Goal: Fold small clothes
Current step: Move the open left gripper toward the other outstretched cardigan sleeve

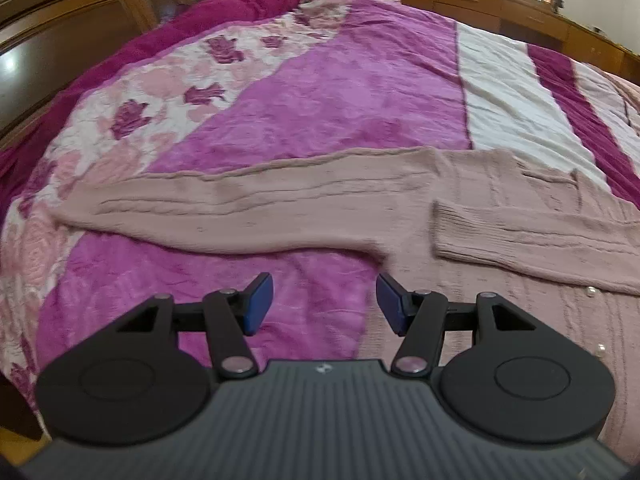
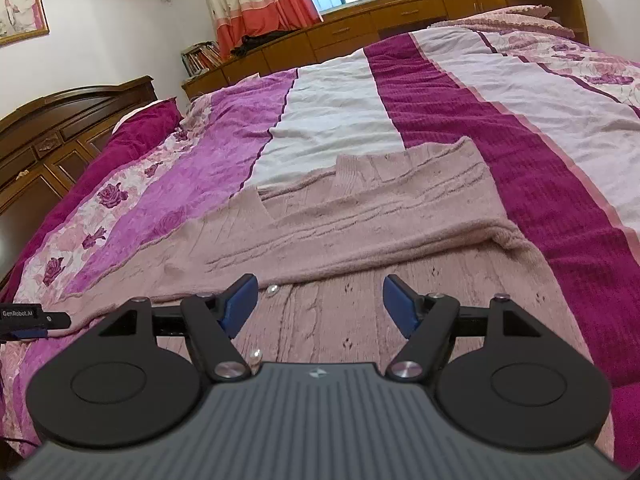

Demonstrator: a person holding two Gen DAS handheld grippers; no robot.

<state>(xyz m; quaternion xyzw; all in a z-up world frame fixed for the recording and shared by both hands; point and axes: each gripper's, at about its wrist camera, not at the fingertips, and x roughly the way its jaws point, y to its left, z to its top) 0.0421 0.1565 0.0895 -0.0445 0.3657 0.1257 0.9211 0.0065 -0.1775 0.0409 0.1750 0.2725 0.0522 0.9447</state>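
A dusty-pink knit cardigan (image 1: 500, 292) with pearl buttons lies flat on the bed. In the left wrist view one sleeve (image 1: 224, 208) stretches out to the left, and the other sleeve's cuff (image 1: 520, 240) is folded across the body. My left gripper (image 1: 325, 300) is open and empty, just short of the outstretched sleeve's underarm. In the right wrist view the cardigan (image 2: 360, 216) fills the middle, with the folded sleeve lying over its body. My right gripper (image 2: 319, 302) is open and empty above the cardigan's front near a pearl button (image 2: 272, 290).
The bed is covered by a magenta, pink and white floral bedspread (image 2: 460, 120). A dark wooden headboard (image 2: 60, 132) is at the left, wooden cabinets (image 2: 360, 32) run along the far side, and the left gripper's tip (image 2: 36, 316) shows at the left edge.
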